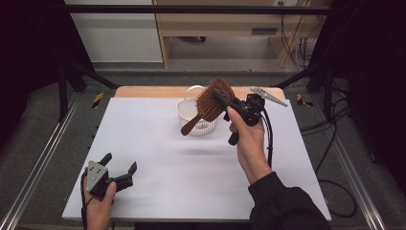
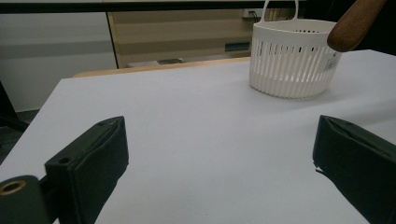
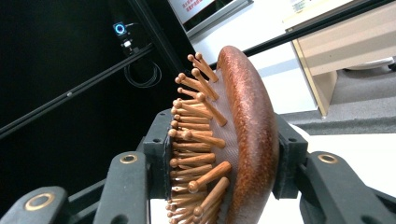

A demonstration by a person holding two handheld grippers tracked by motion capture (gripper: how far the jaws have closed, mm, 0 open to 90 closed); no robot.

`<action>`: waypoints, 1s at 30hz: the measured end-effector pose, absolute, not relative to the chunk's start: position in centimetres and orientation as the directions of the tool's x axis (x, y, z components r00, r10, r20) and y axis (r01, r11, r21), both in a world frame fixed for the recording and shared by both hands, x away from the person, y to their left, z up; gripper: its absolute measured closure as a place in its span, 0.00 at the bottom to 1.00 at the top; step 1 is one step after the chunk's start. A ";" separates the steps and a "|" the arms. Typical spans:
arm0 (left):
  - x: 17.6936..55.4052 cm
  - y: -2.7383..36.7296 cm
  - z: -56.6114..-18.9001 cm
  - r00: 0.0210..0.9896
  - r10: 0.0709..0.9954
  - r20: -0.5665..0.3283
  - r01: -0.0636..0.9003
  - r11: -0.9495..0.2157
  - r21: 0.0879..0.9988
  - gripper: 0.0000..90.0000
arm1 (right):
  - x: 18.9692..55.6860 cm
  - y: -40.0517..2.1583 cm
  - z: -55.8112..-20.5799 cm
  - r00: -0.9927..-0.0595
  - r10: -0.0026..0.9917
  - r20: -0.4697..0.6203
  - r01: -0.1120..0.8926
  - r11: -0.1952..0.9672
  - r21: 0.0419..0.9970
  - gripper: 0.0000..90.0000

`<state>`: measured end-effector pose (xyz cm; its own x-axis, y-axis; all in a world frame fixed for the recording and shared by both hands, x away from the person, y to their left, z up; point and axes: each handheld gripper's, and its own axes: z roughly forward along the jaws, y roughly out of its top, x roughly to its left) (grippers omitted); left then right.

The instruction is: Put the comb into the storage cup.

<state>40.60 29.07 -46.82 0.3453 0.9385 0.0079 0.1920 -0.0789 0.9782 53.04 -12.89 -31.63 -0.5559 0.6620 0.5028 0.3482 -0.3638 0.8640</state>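
A wooden hairbrush (image 1: 213, 101) with brown bristles is held in the air above a white slotted basket (image 1: 187, 111) at the far middle of the table. My right gripper (image 1: 221, 98) is shut on the brush head, one jaw on the bristle side, the other on the rounded back (image 3: 250, 135). The handle (image 1: 190, 125) slants down to the left in front of the basket; its tip (image 2: 352, 25) shows beside the basket (image 2: 292, 60) in the left gripper view. My left gripper (image 1: 118, 163) rests open near the table's front left corner, with nothing between its jaws.
A white sheet (image 1: 158, 153) covers the table, with a wooden strip (image 1: 143, 92) showing along the far edge. Black frame posts and cables stand at both sides. A wooden cabinet (image 1: 225, 24) stands behind the table.
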 end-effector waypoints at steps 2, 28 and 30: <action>40.6 29.1 -46.8 0.346 0.938 0.007 0.192 -0.079 0.978 0.04 | 53.4 -12.8 -31.3 -0.556 0.664 0.500 0.343 -0.365 0.866 0.58; 40.6 29.3 -46.9 0.334 0.943 0.000 0.185 -0.066 0.980 0.02 | 57.5 -11.0 -27.8 -0.541 0.697 0.471 0.270 -0.386 0.882 0.57; 40.6 29.4 -46.9 0.333 0.943 0.000 0.184 -0.065 0.981 0.02 | 57.9 -10.9 -27.7 -0.538 0.698 0.472 0.267 -0.389 0.881 0.57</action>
<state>40.64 29.38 -46.94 0.3326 0.9431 0.0003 0.1842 -0.0653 0.9807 57.93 -10.90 -27.75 -0.5383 0.6983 0.4718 0.2673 -0.3895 0.8814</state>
